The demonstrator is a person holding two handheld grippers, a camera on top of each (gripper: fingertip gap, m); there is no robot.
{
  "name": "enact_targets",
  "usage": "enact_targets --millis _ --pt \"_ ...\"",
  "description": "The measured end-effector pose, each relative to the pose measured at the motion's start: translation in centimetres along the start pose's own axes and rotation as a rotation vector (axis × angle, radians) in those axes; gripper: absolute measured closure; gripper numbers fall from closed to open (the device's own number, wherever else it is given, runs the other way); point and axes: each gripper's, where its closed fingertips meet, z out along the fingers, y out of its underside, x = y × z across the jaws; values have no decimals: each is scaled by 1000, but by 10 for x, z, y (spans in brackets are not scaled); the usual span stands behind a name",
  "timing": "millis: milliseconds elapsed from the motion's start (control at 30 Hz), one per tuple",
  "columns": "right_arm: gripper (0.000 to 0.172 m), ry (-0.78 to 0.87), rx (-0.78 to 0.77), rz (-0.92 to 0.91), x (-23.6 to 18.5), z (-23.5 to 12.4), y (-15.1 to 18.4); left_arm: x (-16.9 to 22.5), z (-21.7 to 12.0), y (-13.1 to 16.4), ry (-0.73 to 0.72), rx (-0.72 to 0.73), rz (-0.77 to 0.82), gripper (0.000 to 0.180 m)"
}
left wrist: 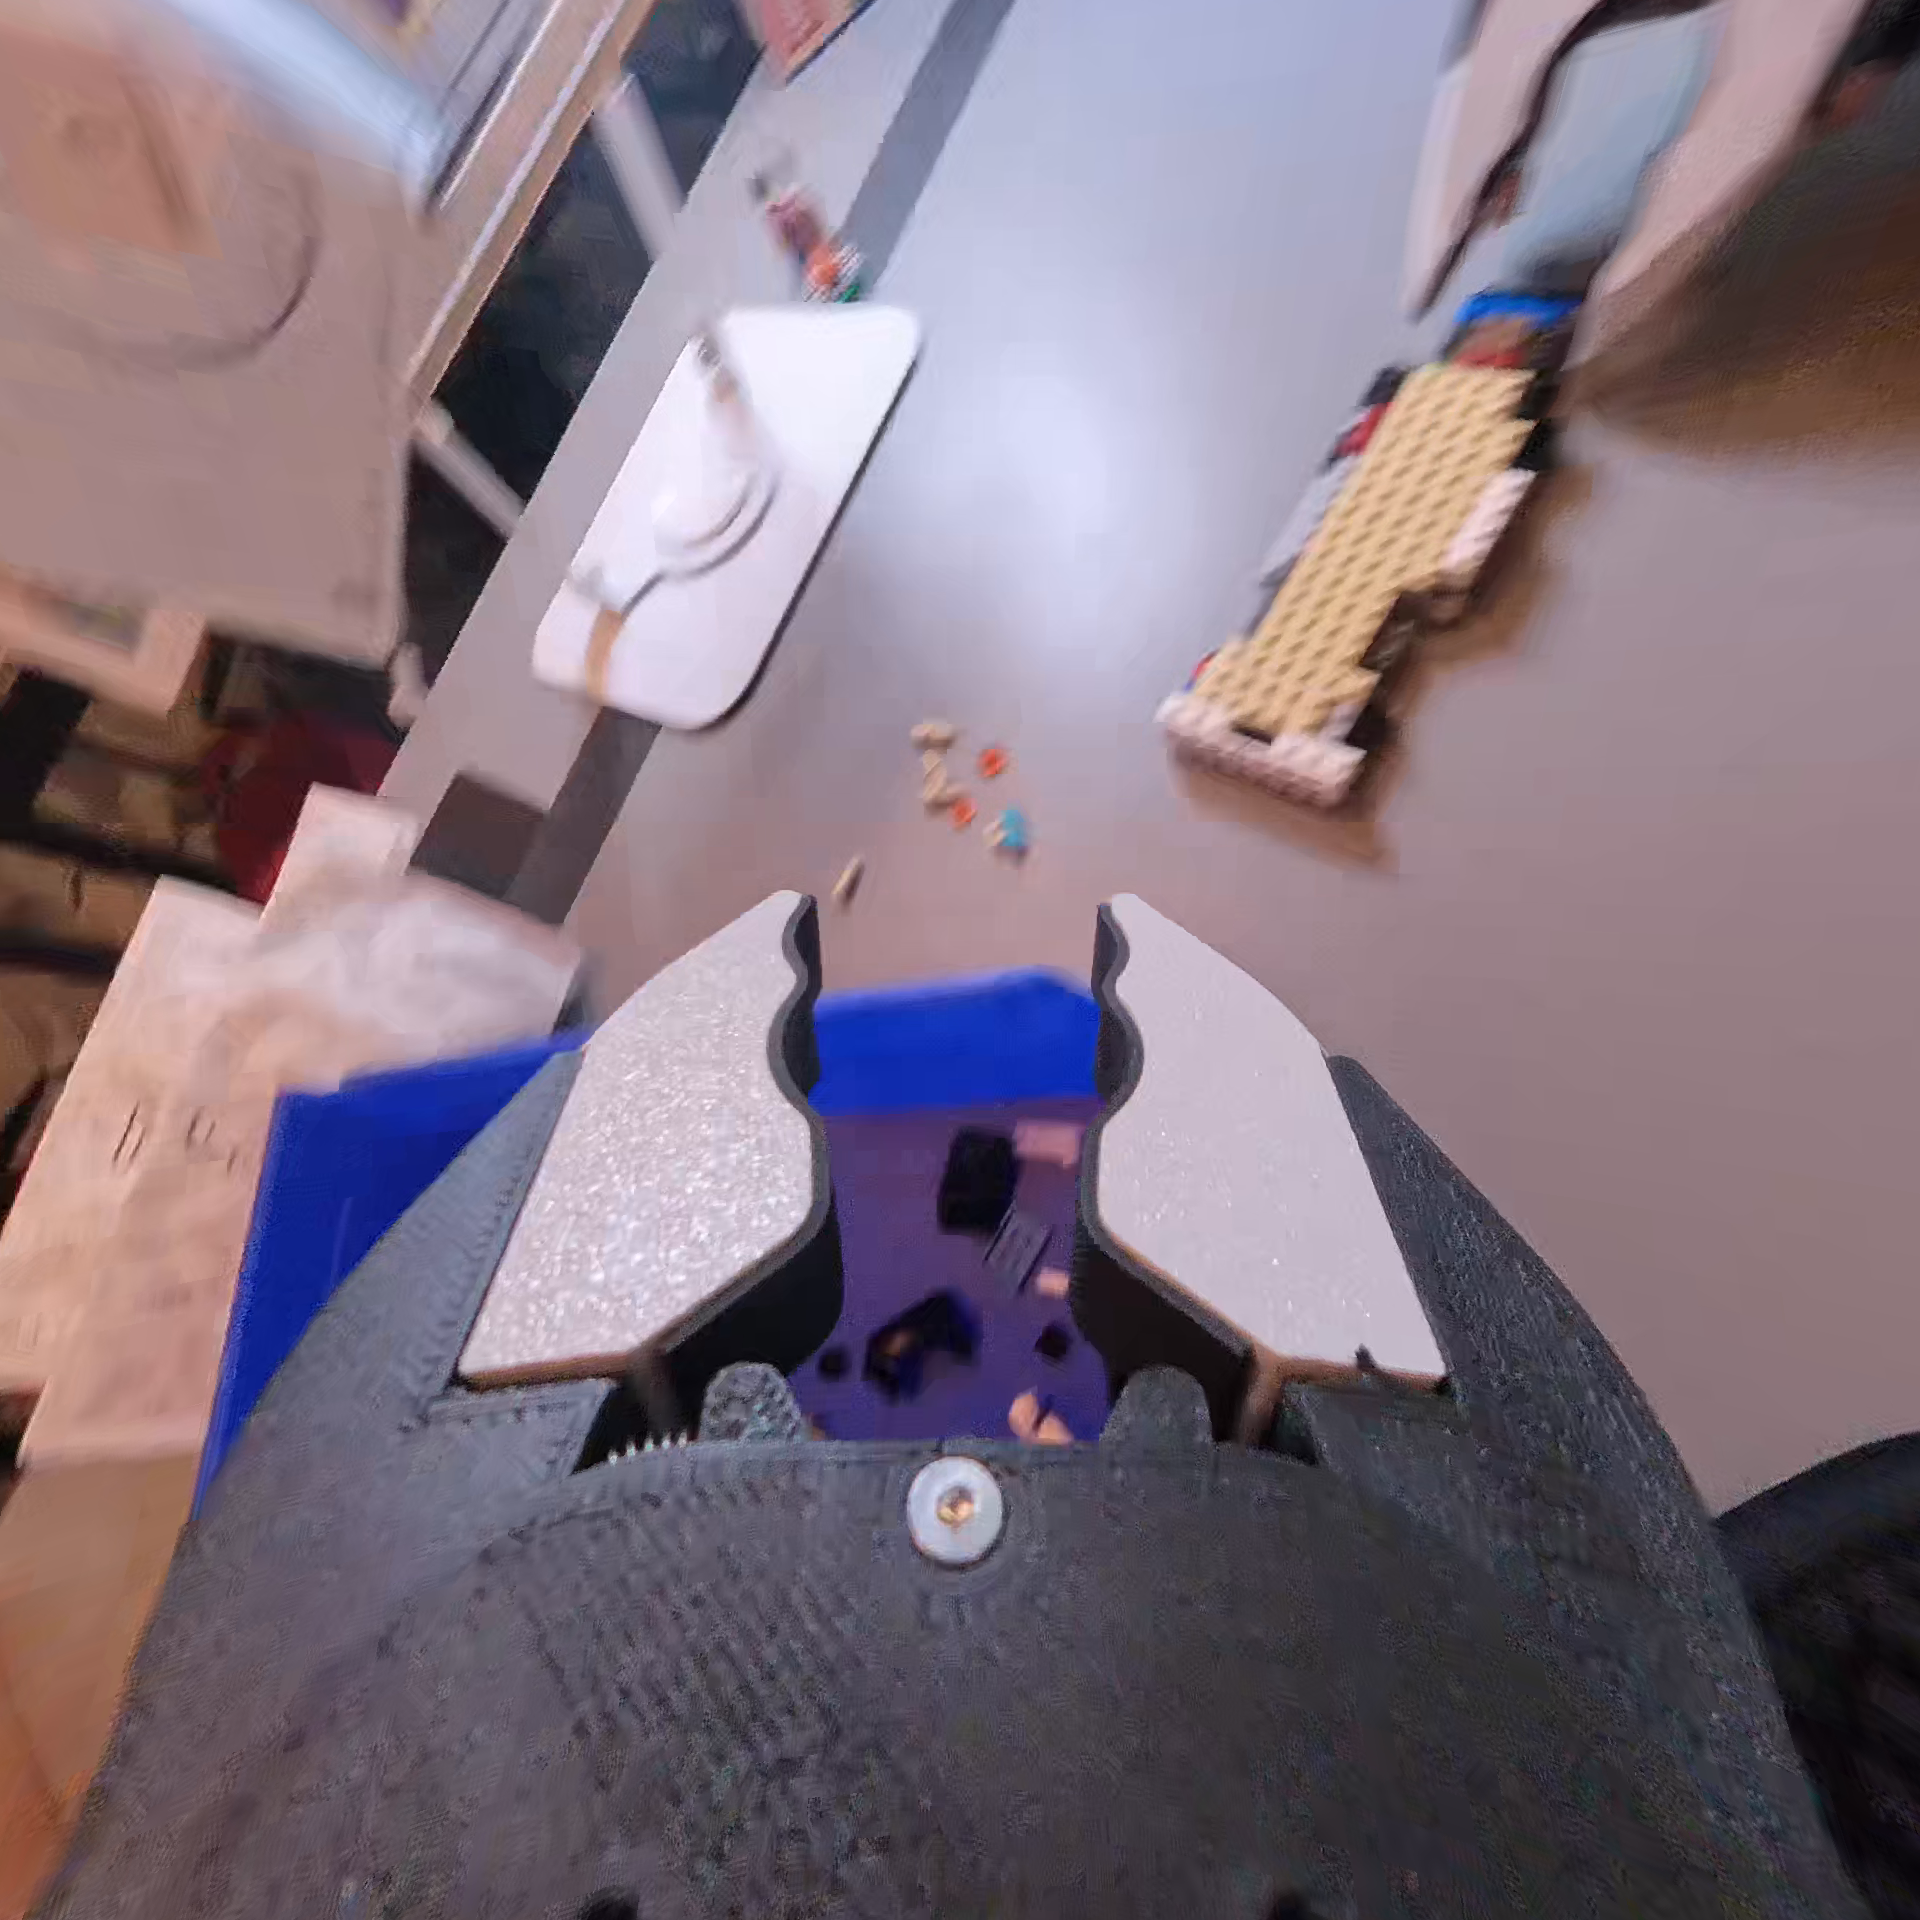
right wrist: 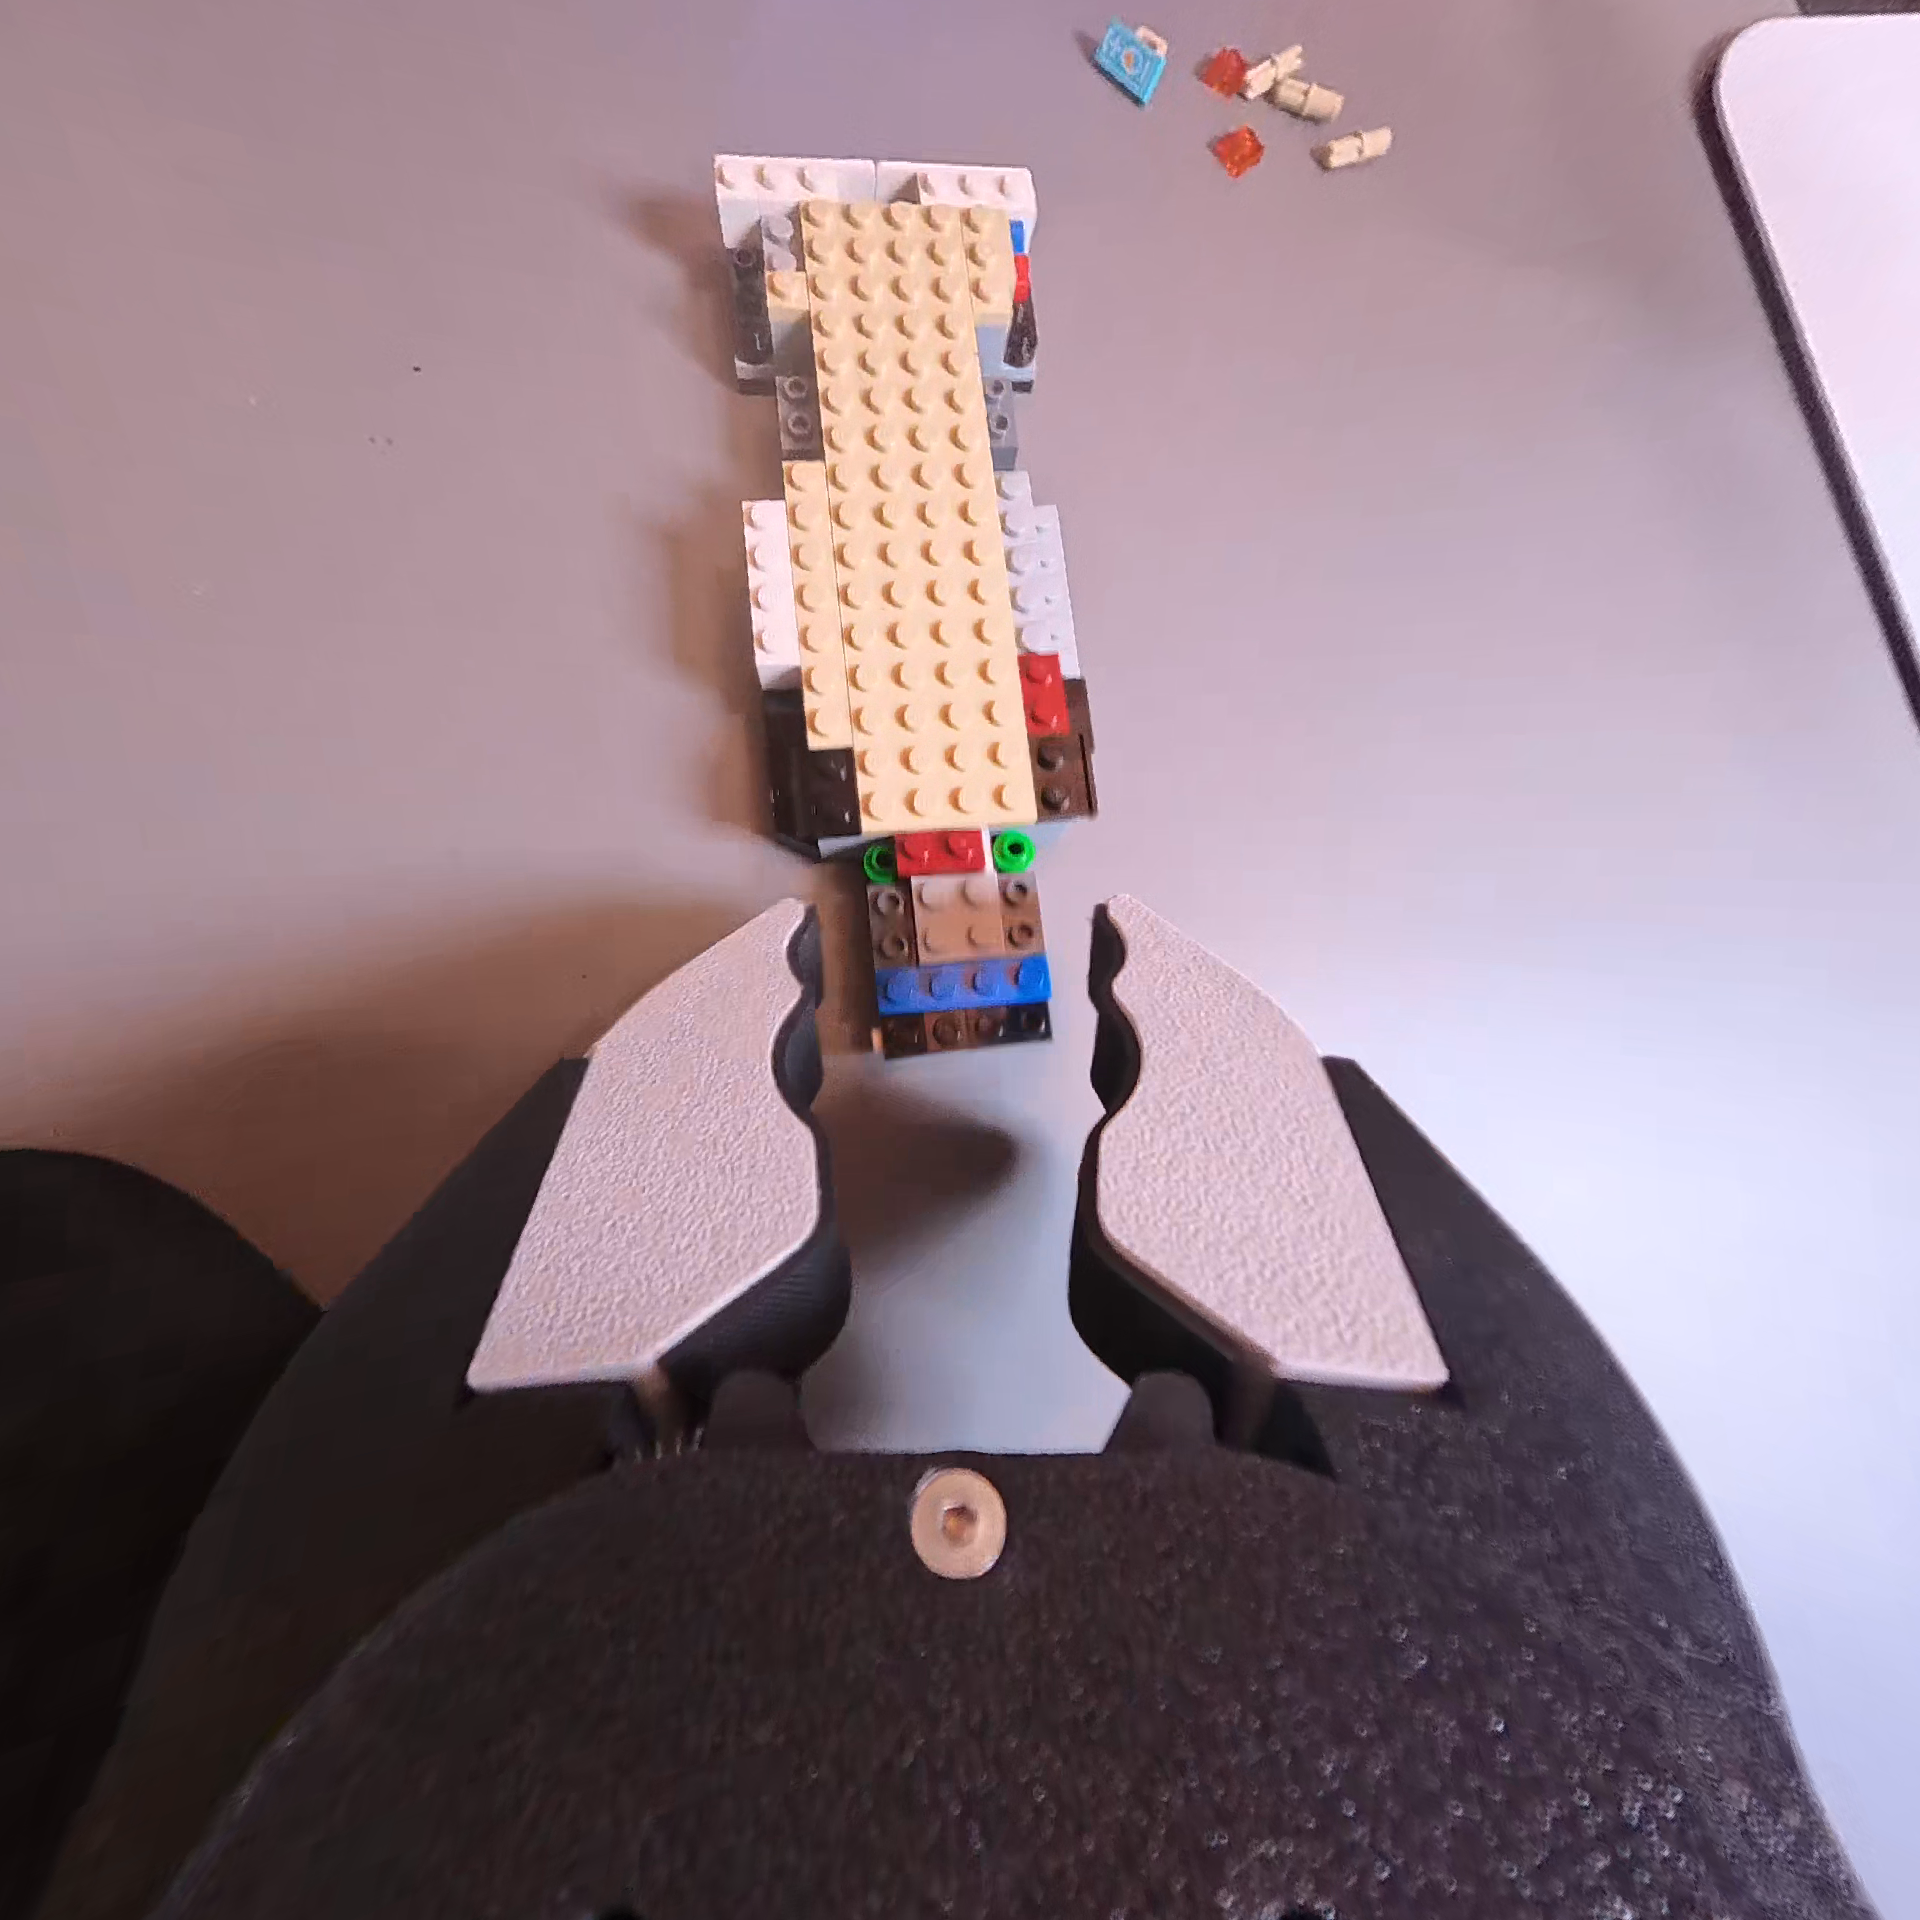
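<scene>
My left gripper (left wrist: 954,920) is open with nothing between its pads, above a blue bin (left wrist: 956,1023) that holds several small dark and tan bricks. My right gripper (right wrist: 951,920) is open; the near end of a long brick model (right wrist: 904,540) stands between its fingertips with a gap on each side, neither pad touching. The model has a tan studded top, white, grey and brown sides, and a blue and brown near end with two green studs. It rests on the grey table (right wrist: 416,623). It also shows in the left wrist view (left wrist: 1371,582), far right.
Several loose small bricks (left wrist: 966,790), tan, orange and light blue, lie on the table; they also show in the right wrist view (right wrist: 1257,99). A white board (left wrist: 727,509) with a white object on it lies at the table's left edge. Boxes stand at the left. Spacing between my two grippers at the tips: around 30 centimeters.
</scene>
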Motion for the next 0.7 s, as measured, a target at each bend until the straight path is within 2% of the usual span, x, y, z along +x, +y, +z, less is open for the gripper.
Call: enact_targets --millis 100,167,300,333,400,467,567,633,700 --pt "138 -32 -30 -42 -2 5 -7 63 32 -42 149 42 150 128" --pt "145 -50 -62 -52 -2 8 -7 98 60 -52 248 10 237 123" --pt "149 -88 -89 -75 -3 9 -8 124 126 -41 365 -156 322 112" --pt "156 -92 -92 -86 -4 9 -8 126 139 -35 391 -195 320 111" --pt "156 -71 -80 -112 -4 10 -8 125 158 -26 419 -246 311 114" --pt "156 -64 -25 -136 -8 6 -11 127 164 -24 448 -244 288 119" --pt "156 -26 136 -159 -13 -8 -26 126 159 -32 425 -172 283 123" --pt "156 9 266 -197 -18 -20 -42 135 145 -58 485 -7 198 131" --pt "156 68 340 -273 -25 -28 -59 147 124 -88 628 166 -12 142"
